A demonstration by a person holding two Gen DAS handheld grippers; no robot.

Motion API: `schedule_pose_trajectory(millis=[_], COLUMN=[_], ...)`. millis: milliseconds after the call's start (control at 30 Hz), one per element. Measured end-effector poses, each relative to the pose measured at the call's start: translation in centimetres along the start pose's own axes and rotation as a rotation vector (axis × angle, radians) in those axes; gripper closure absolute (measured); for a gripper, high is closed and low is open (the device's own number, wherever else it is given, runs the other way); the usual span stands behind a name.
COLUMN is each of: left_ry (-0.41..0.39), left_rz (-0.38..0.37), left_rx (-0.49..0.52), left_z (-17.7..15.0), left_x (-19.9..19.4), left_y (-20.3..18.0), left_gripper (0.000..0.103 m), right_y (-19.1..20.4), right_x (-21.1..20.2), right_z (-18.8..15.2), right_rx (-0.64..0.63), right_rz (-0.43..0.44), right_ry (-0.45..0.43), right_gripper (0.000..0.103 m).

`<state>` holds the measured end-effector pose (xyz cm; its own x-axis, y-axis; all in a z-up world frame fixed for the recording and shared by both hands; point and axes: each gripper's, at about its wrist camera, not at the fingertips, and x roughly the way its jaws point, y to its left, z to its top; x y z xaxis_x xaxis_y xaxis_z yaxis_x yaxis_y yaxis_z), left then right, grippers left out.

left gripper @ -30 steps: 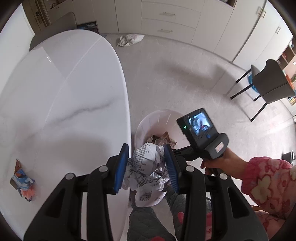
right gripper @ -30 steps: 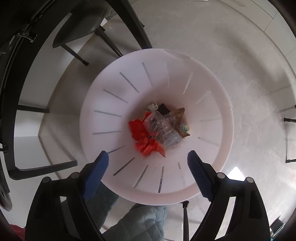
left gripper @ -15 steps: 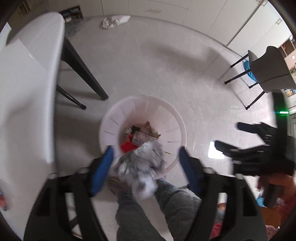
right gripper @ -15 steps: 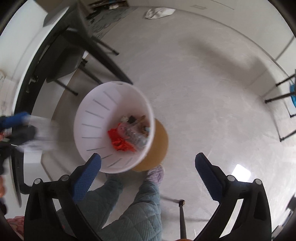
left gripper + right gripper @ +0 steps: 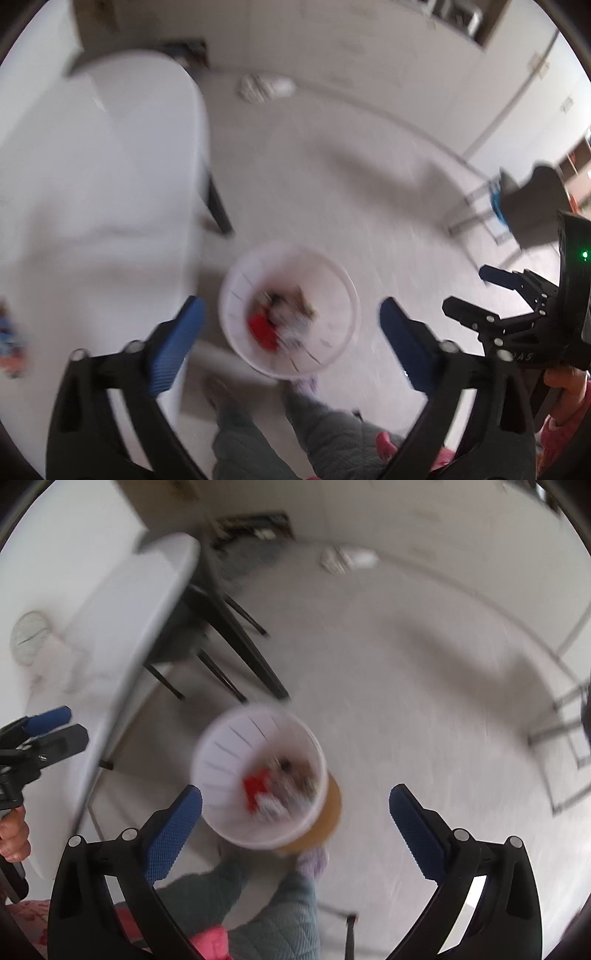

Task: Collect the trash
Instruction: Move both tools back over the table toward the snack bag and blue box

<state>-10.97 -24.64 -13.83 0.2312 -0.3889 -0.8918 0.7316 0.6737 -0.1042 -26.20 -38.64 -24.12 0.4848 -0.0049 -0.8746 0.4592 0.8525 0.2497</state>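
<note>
Left wrist view: left gripper (image 5: pixel 291 328) fingers just opened wide, nothing between them; right gripper (image 5: pixel 295 810) also spread and empty. Trash sits in the bin (image 5: pixel 236 288). Risk: crumpled paper (image 5: pixel 264 86) on floor and wrapper (image 5: pixel 11 341) on bench get missed through motion blur.

A white desk (image 5: pixel 99 177) with a rounded end fills the left of the room, standing on dark slanted legs (image 5: pixel 255 657). Under its far end sits a dark chair (image 5: pixel 184 635). Beyond the desk, along the far side, runs a pale wall of cupboards (image 5: pixel 369 48), all of it blurred. Well off to the desk's right, across the bare grey floor (image 5: pixel 332 184), stands another dark chair (image 5: pixel 532 214) on thin legs, something blue beside it. Close by the desk's near end are the person's legs in grey quilted trousers (image 5: pixel 280 923).
</note>
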Motion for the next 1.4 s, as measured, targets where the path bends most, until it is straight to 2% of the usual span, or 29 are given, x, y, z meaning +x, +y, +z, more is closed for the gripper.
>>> schedule_pose_trajectory(millis=[133,233,333,467,667,800,967,1133,1233,1267,1400], left_ry=[-0.146,-0.214,-0.257,-0.267,-0.255,-0.255,-0.257,-0.243,-0.230,-0.226,-0.212], left_rz=[0.100,0.166,0.244,0.326,0.403,0.429,0.459,0.472,0.464,0.459,0.434], left_rx=[-0.078,-0.171,-0.248,-0.370,-0.496,-0.555,-0.615,-0.663,-0.688,-0.695,-0.723], left_z=[0.1,-0.9,-2.6,-5.4,-9.6,-12.0,-15.0,-17.1,-17.9,-18.1,-18.9], left_x=[-7.1,-10.9,-13.5,-15.6,-17.6,-19.0,-20.1,-20.0,-19.6,-19.4,-18.7], left_y=[3.5,6.7,10.0,15.0,21.2,24.6,28.2,32.7,34.9,35.5,37.7], left_gripper=[0.008,0.008,0.008,0.008,0.008,0.008,0.008,0.008,0.008,0.008,0.008], right_y=[5.4,9.3,13.0,17.3,24.9,31.5,40.5,48.7,51.0,51.2,51.8], right_x=[-4.3,-6.1,-6.9,-6.4,-5.4,-4.0,0.7,7.3,10.2,10.8,13.4], right_z=[3.1,5.0,6.3,6.9,7.2,7.2,7.1,6.8,6.6,6.8,7.3], right_rx=[-0.102,-0.178,-0.250,-0.323,-0.449,-0.586,-0.718,-0.809,-0.813,-0.807,-0.787], right_rz=[0.067,0.116,0.159,0.201,0.276,0.335,0.410,0.379,0.325,0.313,0.264], right_ry=[-0.137,-0.190,-0.224,-0.217,-0.156,-0.115,0.009,0.126,0.160,0.171,0.224], right_gripper=[0.002,0.002,0.002,0.002,0.002,0.002,0.002,0.003,0.003,0.008,0.014])
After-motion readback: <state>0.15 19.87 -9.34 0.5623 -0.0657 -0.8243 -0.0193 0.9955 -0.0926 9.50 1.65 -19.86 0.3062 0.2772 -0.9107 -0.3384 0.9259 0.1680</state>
